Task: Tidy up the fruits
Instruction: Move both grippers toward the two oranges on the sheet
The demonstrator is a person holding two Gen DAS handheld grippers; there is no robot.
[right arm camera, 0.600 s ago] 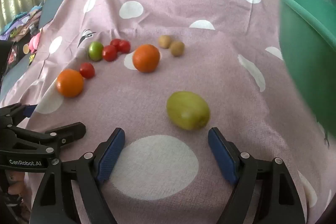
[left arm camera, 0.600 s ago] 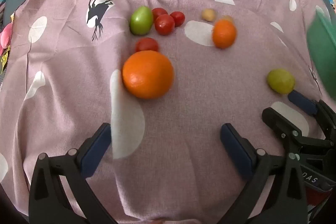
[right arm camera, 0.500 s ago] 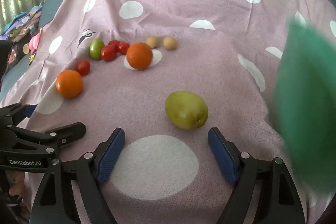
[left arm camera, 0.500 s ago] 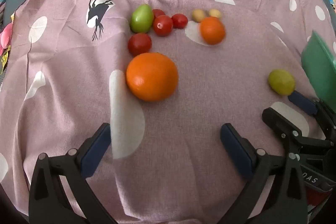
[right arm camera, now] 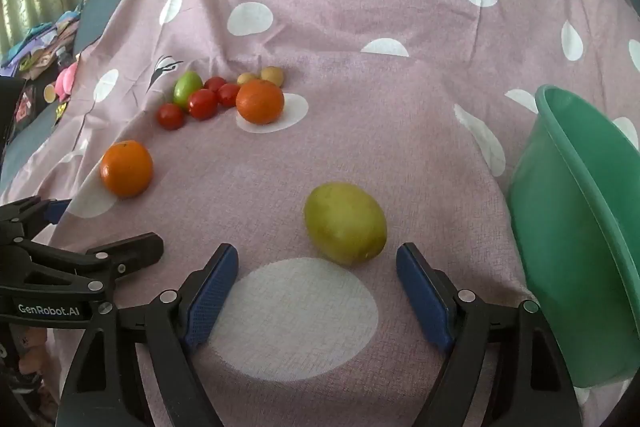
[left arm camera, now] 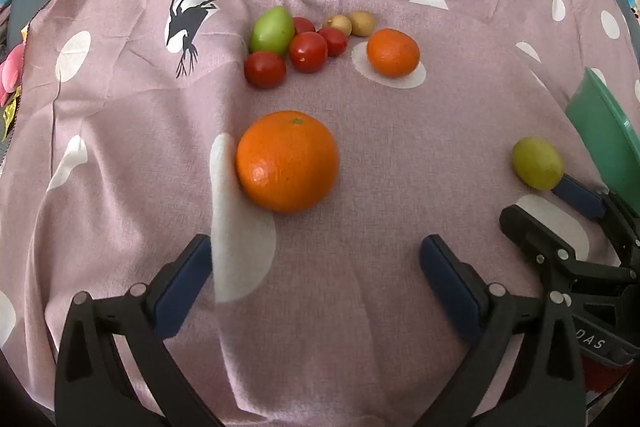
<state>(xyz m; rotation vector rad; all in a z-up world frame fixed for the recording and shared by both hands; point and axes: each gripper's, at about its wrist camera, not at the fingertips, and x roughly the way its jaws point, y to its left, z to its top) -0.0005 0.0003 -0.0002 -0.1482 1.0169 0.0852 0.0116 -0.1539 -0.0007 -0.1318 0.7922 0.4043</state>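
While both tools idle over the cloth, I log:
Right gripper [right arm camera: 316, 287]: jaws wide apart, holding nothing.
Left gripper [left arm camera: 316, 275]: jaws wide apart, holding nothing.
Yellow-green fruit [right arm camera: 345, 223]: on the cloth just ahead of the right fingertips, slightly right of centre, long axis tilted across the jaw gap; right side nearer.
Large orange [left arm camera: 287, 161]: ahead of left gripper.
Green basin [right arm camera: 580, 227]: right of fruit.

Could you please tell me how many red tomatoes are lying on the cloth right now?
4, all clustered beside the green fruit: front-left, middle, right, and one behind, partly hidden. More could be hidden.
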